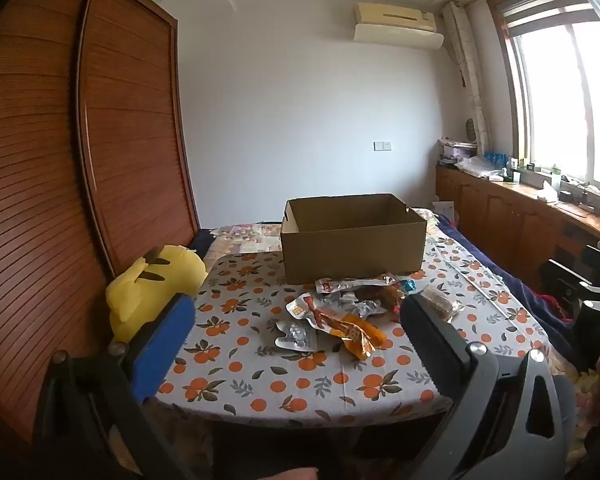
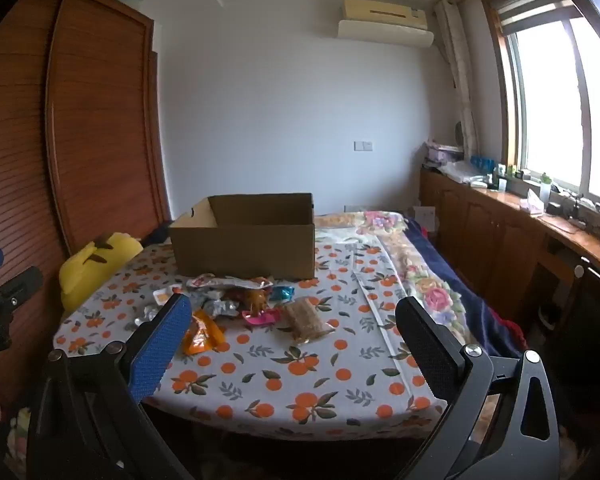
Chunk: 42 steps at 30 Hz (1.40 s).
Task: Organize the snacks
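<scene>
A pile of snack packets [image 1: 348, 308] lies on the orange-print tablecloth [image 1: 300, 380] in front of an open, empty-looking cardboard box [image 1: 354, 244]. In the right wrist view the pile [image 2: 236, 304] and the box [image 2: 244, 240] sit left of centre. An orange packet [image 2: 202, 334] and a clear pack of brown bars [image 2: 306, 322] lie nearest. My left gripper [image 1: 296, 312] is open and empty, held above the table's near edge. My right gripper [image 2: 292, 316] is open and empty too, short of the pile. The left gripper's body [image 2: 4, 292] shows at the far left.
A yellow plush toy [image 1: 156, 284] sits at the table's left edge beside a tall wooden wardrobe [image 1: 60, 160]. A bed with floral and dark blue covers [image 2: 432, 276] lies to the right, then low wooden cabinets [image 2: 500, 232] with clutter under a window.
</scene>
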{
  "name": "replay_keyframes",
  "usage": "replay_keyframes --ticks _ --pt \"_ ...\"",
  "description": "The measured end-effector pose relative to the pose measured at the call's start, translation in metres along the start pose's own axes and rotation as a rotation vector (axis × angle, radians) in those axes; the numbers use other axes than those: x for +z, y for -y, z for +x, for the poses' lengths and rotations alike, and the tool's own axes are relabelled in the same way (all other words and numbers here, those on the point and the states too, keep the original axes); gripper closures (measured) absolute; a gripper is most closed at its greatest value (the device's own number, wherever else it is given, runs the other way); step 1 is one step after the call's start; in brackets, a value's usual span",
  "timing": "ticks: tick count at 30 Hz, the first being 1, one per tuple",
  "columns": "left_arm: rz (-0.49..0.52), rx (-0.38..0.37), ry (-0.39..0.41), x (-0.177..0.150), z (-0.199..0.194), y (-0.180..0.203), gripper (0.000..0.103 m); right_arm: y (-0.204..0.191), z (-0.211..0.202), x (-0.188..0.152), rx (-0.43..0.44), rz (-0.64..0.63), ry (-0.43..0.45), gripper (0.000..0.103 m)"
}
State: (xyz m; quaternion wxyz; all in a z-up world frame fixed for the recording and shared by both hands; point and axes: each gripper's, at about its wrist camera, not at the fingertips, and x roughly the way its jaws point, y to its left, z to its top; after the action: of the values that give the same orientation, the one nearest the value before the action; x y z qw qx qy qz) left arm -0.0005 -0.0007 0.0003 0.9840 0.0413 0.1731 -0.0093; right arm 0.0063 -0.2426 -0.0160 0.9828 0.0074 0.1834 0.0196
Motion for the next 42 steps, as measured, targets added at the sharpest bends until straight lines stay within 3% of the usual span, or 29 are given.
replay_keyframes --ticks 42 --pt "0.002 0.026 0.002 0.001 0.0 -0.005 0.0 0.0 -0.002 0.0 0.0 0.0 0.014 0.0"
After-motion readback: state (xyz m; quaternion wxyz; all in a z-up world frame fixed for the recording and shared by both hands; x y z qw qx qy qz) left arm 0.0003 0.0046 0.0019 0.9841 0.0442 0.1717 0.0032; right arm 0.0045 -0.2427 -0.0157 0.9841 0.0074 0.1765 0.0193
